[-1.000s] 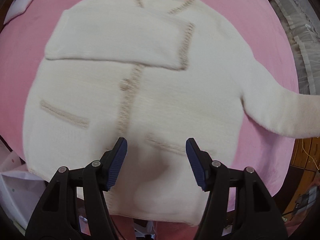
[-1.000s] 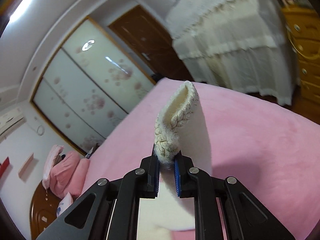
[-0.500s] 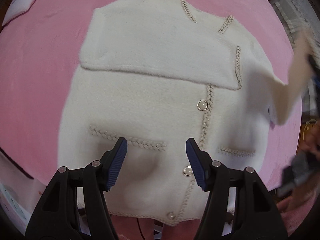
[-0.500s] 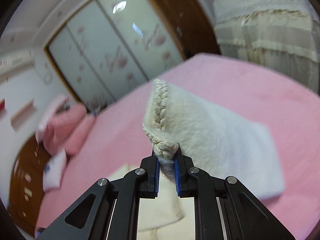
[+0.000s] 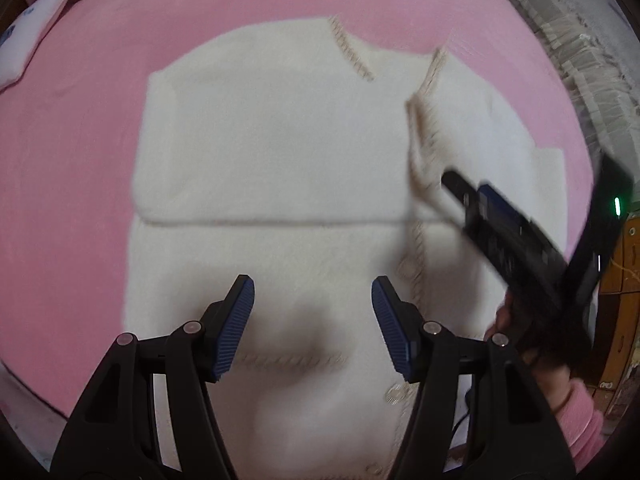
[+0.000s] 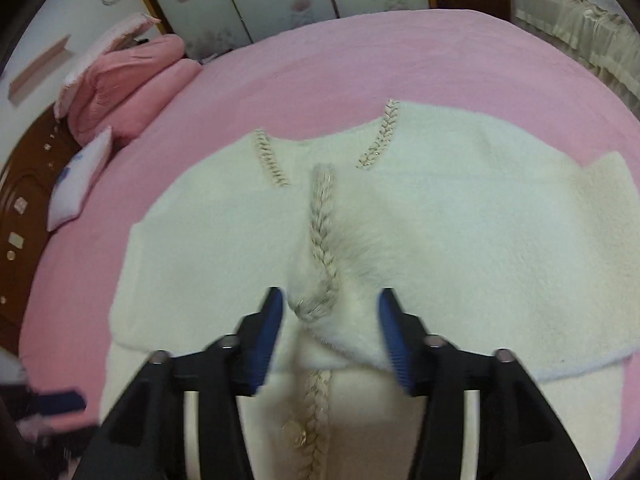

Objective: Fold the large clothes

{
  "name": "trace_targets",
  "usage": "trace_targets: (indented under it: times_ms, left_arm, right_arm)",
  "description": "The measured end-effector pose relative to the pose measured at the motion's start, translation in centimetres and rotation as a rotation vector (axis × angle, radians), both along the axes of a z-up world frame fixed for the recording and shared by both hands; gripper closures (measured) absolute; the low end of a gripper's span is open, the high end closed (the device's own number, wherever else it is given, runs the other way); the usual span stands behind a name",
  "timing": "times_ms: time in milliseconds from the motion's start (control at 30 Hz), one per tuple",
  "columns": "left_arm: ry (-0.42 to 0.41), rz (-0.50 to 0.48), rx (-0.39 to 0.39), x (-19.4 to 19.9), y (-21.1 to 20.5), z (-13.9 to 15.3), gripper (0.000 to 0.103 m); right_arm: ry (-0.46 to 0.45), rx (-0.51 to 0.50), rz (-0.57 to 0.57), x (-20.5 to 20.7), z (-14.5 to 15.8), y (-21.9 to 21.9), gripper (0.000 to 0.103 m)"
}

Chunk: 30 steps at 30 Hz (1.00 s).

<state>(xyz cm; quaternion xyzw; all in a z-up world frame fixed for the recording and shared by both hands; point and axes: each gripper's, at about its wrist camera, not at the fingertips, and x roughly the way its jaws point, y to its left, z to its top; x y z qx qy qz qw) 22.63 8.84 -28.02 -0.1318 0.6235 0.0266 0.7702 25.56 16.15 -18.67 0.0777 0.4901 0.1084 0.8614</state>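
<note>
Pink bed point(image 6: 400, 52); cream cardigan point(image 5: 280, 160) flat mid-bed, both sleeves folded across chest. Left gripper point(image 5: 313, 326) jaws wide, empty, above hem. Right gripper point(image 6: 330, 336) jaws wide, braided cuff point(image 6: 320, 240) lying loose between them.

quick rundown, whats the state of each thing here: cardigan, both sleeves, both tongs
cardigan: flat on the pink bed, front up, buttons look done up
left sleeve: folded across the chest
right sleeve: folded across the chest, cuff lying between the open right tongs
left tongs: open, empty
right tongs: open, not gripping
</note>
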Motion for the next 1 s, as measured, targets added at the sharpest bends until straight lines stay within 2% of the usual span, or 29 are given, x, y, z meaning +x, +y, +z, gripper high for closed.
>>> trace_targets:
  times_ms: [67,100,200,267,367,467,567,700,800,833,900,933,967,1000]
  left_arm:
    - [-0.032,-0.033,-0.035,1.3,-0.7,-0.3,0.045]
    - [-0.047,-0.054,-0.041,2.1,-1.3,-0.6,0.045]
    - [-0.044,-0.067,-0.087,4.0,-3.0,-2.2,0.045]
    - [-0.030,-0.039,-0.144,5.1,-4.1,-3.4,0.045]
    - [-0.023,0.023,-0.229,6.1,-5.6,-4.9,0.045]
    - [-0.010,0.101,-0.271,6.9,-6.8,-6.3,0.045]
    - [0.002,0.140,-0.224,7.9,-8.3,-7.2,0.045]
    - [0.035,0.176,-0.078,9.3,-10.2,-8.5,0.045]
    - [0.016,0.143,0.028,10.1,-12.1,-8.3,0.046]
    - [0.016,0.134,0.048,10.3,-12.5,-8.3,0.050]
    - [0.000,0.121,0.028,10.6,-13.3,-8.3,0.084]
    - [-0.036,0.123,0.028,10.6,-13.6,-7.8,0.091]
    - [-0.074,0.124,0.023,10.5,-13.7,-7.4,0.091]
    - [-0.120,0.134,0.000,10.3,-13.7,-6.7,0.091]
  right_arm:
    - [-0.016,0.008,0.012,-1.2,0.3,-1.2,0.036]
    - [-0.017,0.000,0.016,-2.7,0.3,-1.2,0.036]
    - [0.000,-0.048,0.031,-3.6,0.4,-3.4,0.036]
    - [0.010,-0.073,0.042,-4.3,-0.3,-4.2,0.036]
    - [0.028,-0.114,0.028,-3.3,-1.1,-6.4,0.036]
    - [0.066,-0.135,-0.020,-3.3,-2.6,-9.4,0.036]
    - [0.136,-0.136,-0.112,-3.3,-4.3,-13.1,0.036]
    - [0.193,-0.133,-0.178,-3.5,-7.2,-17.7,0.036]
    - [0.233,-0.121,-0.178,-2.7,-8.4,-18.9,0.036]
    - [0.234,-0.123,-0.165,-4.6,-9.5,-19.5,0.036]
    - [0.226,-0.129,-0.152,-4.6,-10.3,-19.5,0.036]
    - [0.217,-0.137,-0.137,-7.7,-11.6,-20.6,0.036]
    - [0.217,-0.137,-0.138,-8.6,-12.5,-22.2,0.035]
    - [0.211,-0.144,-0.122,-8.0,-12.5,-21.7,0.035]
